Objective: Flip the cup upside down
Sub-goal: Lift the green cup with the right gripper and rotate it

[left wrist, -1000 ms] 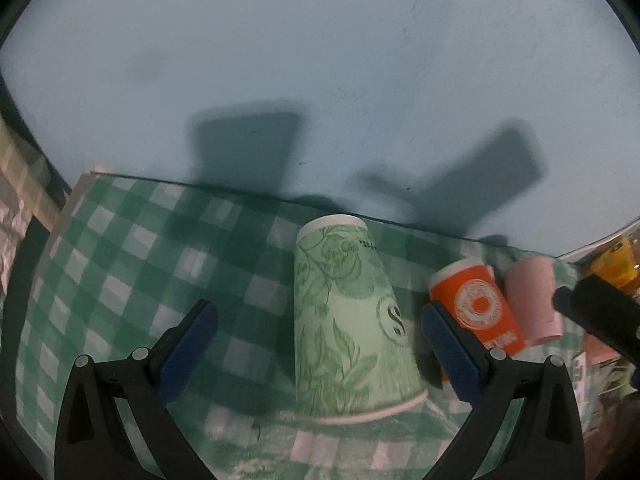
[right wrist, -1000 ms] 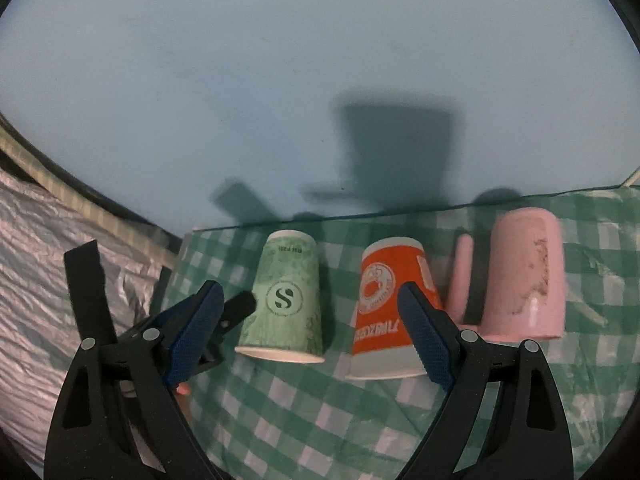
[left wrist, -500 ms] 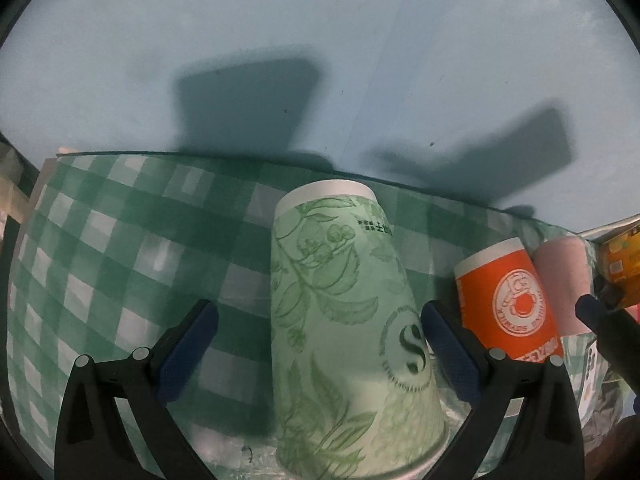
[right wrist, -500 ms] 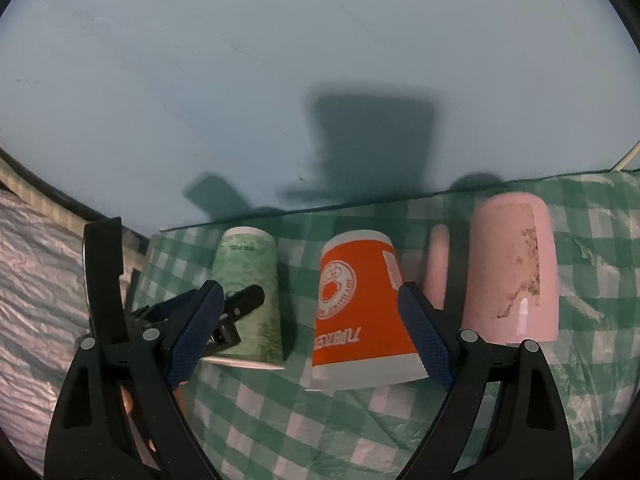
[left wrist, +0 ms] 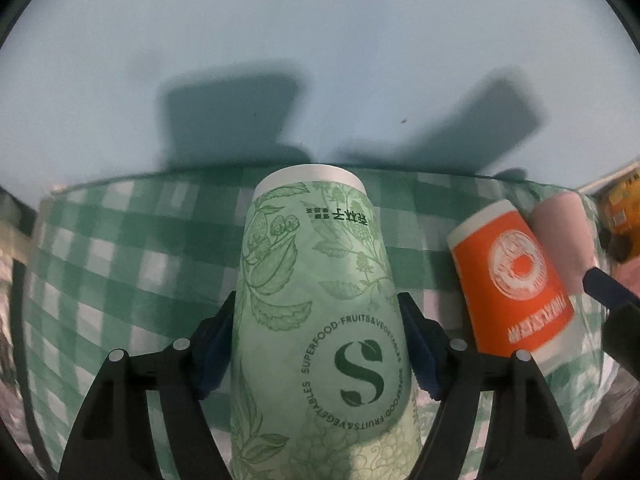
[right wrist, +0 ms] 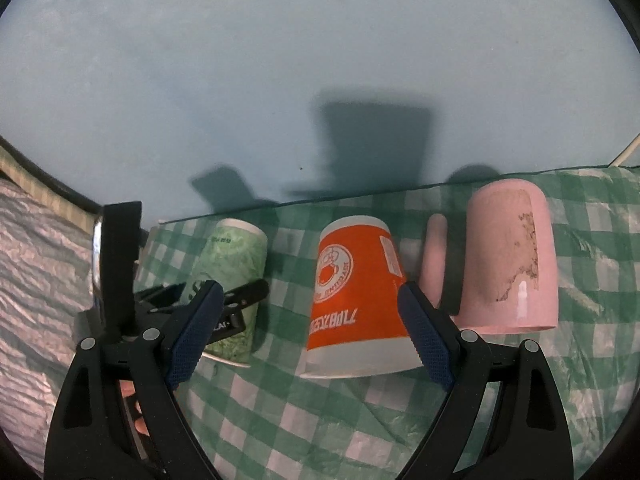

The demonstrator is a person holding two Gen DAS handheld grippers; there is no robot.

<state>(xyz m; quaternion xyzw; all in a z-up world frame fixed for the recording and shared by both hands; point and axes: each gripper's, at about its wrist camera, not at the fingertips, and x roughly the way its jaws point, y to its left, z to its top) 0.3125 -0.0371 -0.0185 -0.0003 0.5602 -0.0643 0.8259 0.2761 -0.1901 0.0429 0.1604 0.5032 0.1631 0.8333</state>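
**Between your left fingers: green paper cup clamped, mouth down**

On the green checked cloth [right wrist: 360,420] covering the counter, three cups stand in a row, all mouth down. Your left gripper [left wrist: 318,344] has its blue-padded fingers [left wrist: 420,350] closed against both sides of the green paper cup [left wrist: 320,320], at mid-body; the "S" logo and the printed text read inverted. From the right wrist view, the same green paper cup [right wrist: 236,276] shows its rim on the cloth, though whether it fully rests there cannot be told.

Your right gripper [right wrist: 308,332] holds its fingers wide apart, gripping nothing. The orange paper cup [right wrist: 356,296] sits between them and beyond, untouched. Just right of it stands the pink mug [right wrist: 512,264], handle toward the orange paper cup. A pale blue wall [right wrist: 280,80] runs behind the row.
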